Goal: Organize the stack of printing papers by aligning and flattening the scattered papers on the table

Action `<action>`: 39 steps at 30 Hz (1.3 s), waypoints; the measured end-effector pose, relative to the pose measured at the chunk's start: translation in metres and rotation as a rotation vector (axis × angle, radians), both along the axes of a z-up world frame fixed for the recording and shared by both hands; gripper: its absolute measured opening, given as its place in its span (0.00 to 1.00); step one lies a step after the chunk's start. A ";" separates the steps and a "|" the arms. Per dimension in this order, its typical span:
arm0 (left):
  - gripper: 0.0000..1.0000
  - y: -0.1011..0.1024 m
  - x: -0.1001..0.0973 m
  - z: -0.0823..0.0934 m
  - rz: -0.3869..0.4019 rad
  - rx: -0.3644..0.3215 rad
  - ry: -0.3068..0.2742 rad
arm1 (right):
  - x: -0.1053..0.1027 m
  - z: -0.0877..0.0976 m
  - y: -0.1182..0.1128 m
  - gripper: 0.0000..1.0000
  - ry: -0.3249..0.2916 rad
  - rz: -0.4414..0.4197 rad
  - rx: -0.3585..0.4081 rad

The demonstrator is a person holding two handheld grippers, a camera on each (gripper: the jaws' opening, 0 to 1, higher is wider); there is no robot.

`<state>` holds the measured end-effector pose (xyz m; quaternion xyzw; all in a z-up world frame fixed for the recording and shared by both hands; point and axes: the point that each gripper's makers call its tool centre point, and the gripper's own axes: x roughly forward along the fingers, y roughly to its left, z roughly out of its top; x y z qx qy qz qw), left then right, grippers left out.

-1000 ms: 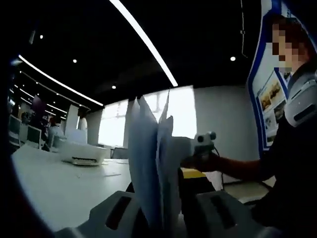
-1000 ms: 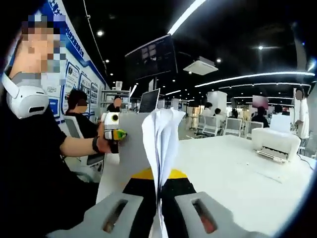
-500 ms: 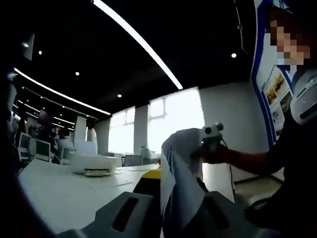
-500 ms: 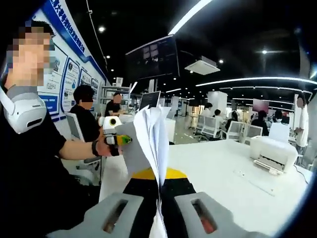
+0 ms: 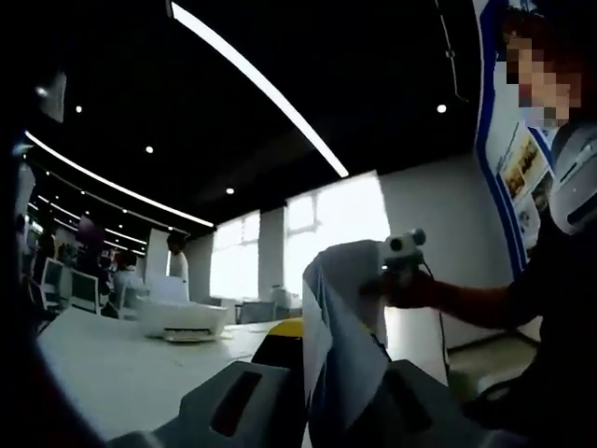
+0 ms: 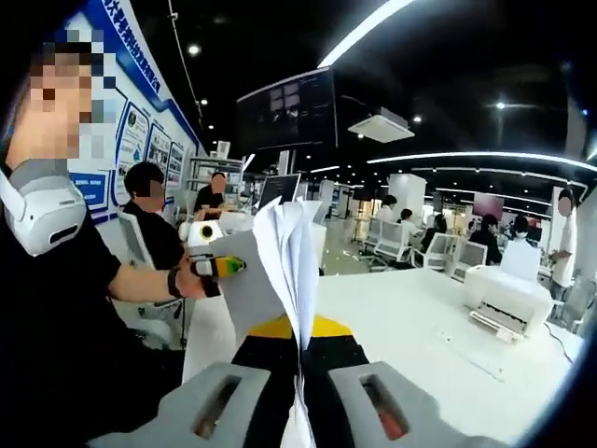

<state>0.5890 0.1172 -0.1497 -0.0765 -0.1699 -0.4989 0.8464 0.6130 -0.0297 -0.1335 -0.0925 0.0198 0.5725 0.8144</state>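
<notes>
White sheets: the papers stand upright off the counter, pinched at one end by my right gripper and at the other by my left gripper.
Right fingers: closed tight on the lower edge of the papers; the sheets rise from the seam between the fingers and fan apart at the top.
Left fingers: shut on the papers, which bulge and curl over just above them; the exact contact line is hidden behind the sheets.
Across the stack: in the right gripper view I see my left gripper and hand at the far end; in the left gripper view my right hand holds the far end.
Hard to make out: how many sheets there are, and whether their edges line up; the left gripper view is dark and backlit by the windows.
Counter: white, with a printer far off and a flat item near it too small to tell.
Background: seated people by the wall posters, blurred.
</notes>
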 end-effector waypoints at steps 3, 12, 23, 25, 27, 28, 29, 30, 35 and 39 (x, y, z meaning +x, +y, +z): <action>0.06 0.000 -0.003 0.000 0.020 0.003 -0.020 | -0.003 0.007 0.003 0.00 -0.004 0.015 0.028; 0.06 0.007 0.006 -0.008 0.026 0.001 0.032 | -0.002 -0.007 0.006 0.00 0.019 0.003 0.005; 0.06 0.013 0.010 -0.002 0.069 -0.027 0.005 | 0.005 0.016 0.017 0.00 -0.007 -0.024 0.012; 0.06 0.012 0.010 -0.004 0.069 -0.025 0.001 | 0.005 0.016 0.018 0.00 -0.007 -0.024 0.008; 0.06 0.010 0.009 -0.005 0.063 -0.028 0.002 | 0.005 0.015 0.019 0.00 -0.006 -0.025 0.005; 0.07 0.011 0.010 -0.007 0.068 -0.027 0.004 | 0.006 0.015 0.019 0.00 -0.004 -0.025 0.003; 0.07 0.011 0.011 -0.008 0.071 -0.027 0.005 | 0.006 0.014 0.019 0.00 -0.003 -0.026 0.001; 0.07 0.012 0.012 -0.008 0.072 -0.026 0.006 | 0.006 0.014 0.019 0.00 -0.002 -0.026 0.000; 0.07 0.009 0.016 -0.014 0.065 -0.015 0.016 | 0.011 0.010 0.016 0.00 0.003 -0.035 -0.009; 0.09 0.005 0.022 -0.016 0.064 -0.007 0.022 | 0.015 0.007 0.007 0.00 -0.001 -0.047 -0.030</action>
